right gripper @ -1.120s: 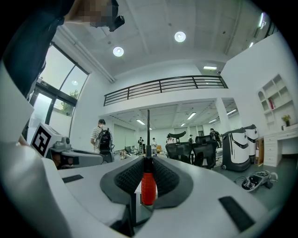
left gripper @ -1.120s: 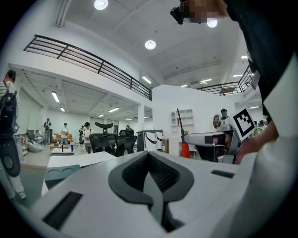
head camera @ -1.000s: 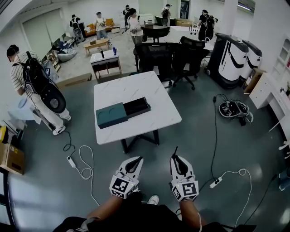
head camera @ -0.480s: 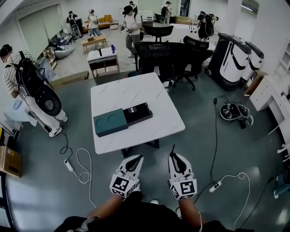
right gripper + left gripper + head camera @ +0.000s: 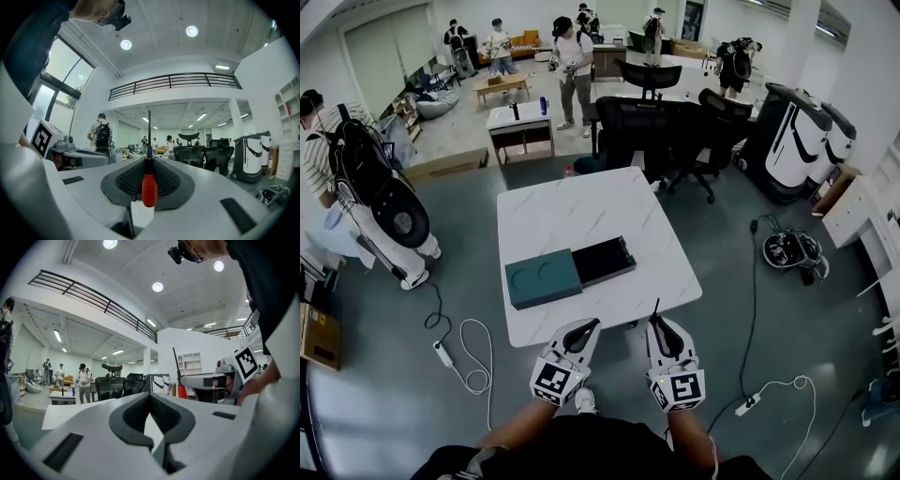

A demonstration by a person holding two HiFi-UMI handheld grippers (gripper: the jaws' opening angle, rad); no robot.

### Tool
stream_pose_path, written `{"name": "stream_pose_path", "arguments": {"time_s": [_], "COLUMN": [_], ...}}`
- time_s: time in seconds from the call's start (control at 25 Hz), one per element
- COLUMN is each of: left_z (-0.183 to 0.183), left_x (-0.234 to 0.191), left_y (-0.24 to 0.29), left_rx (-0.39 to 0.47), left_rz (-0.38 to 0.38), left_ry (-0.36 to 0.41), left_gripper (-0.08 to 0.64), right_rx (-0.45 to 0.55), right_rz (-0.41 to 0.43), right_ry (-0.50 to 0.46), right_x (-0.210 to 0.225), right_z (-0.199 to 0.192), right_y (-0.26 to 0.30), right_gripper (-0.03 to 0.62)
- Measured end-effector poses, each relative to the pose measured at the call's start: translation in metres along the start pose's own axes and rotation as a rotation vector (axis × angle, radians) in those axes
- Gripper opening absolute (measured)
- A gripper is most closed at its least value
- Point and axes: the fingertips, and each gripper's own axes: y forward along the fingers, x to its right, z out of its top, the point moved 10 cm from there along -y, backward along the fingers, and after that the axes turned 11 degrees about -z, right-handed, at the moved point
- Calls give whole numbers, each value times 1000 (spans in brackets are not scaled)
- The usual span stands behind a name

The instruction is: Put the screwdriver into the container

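Observation:
A teal container [image 5: 543,278] lies on the white marble table [image 5: 581,206], its black drawer [image 5: 603,260] pulled out to the right. Both grippers hover just short of the table's near edge. My right gripper [image 5: 659,326] is shut on a screwdriver [image 5: 655,309]. In the right gripper view the red handle [image 5: 148,190] sits between the ribbed pads and the dark shaft points up and away from the jaws [image 5: 149,164]. My left gripper [image 5: 584,328] is shut with nothing in it, its pads meeting in the left gripper view [image 5: 150,397].
Black office chairs [image 5: 656,131] stand behind the table. Power strips with cables lie on the floor at the left [image 5: 442,352] and right [image 5: 745,406]. A person with a backpack [image 5: 366,187] stands at the left. White machines [image 5: 797,141] are at the right.
The table and container have come closer to both grippers. The grippers keep the same pose, and the screwdriver stays in the right one.

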Motion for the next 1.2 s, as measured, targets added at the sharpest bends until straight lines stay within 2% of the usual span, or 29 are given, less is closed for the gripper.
{"name": "stream_pose_path", "arguments": {"time_s": [0.12,0.28,0.36,0.52,0.92,1.2], "left_z": [0,3,0,-3,-16,-5], "left_x": [-20,-43,-52,-63,-84,-100], "left_y": [1,-1,-2,0,33,85], "left_rx": [-17,0,29,17,-19,-33], "left_rz": [-9,6,10,22,39,91], "left_ry": [-19,-6,0,-14,-4,7], "left_gripper": [6,6,5,6,6,6], "right_rx": [2,4,-1,-10,-14,-10], "right_rz": [10,31,30,20,53,110], "right_ry": [-5,-33,-38,-40,-25,-13], "right_x": [-14,-28,-30,-26,2,47], "right_z": [1,3,3,0,-15,-19], "right_y": [26,48,55,65,102,148], "right_gripper": [72,72,72,72,72,72]}}
